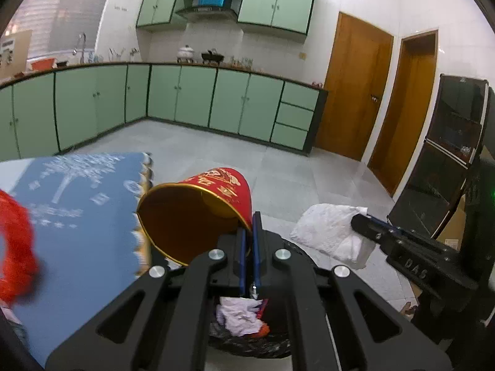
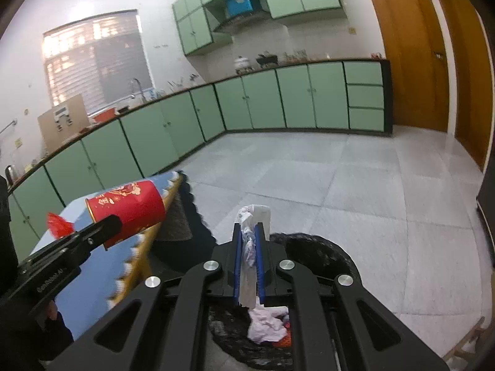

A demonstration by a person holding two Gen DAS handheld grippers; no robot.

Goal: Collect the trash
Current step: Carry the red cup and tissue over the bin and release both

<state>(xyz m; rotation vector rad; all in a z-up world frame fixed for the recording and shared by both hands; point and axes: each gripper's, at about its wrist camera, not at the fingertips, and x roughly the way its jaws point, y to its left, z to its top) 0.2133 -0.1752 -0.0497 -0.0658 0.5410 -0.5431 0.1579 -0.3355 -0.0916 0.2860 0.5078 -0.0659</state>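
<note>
My left gripper is clenched on the rim of the red paper cup, pinching the wall right at its gold lip, and the cup hangs tilted with its open mouth facing back at me, just off the edge of the blue-clothed worktop. From the right wrist view I see that same cup lying sideways in the air beside the worktop corner. My right gripper is clamped on a crumpled white tissue, which sticks up past the blue fingers. Below both grippers sits the bin with its black liner, already holding a wad of pale paper and something orange. A red scrap lies on the worktop behind the cup
</note>
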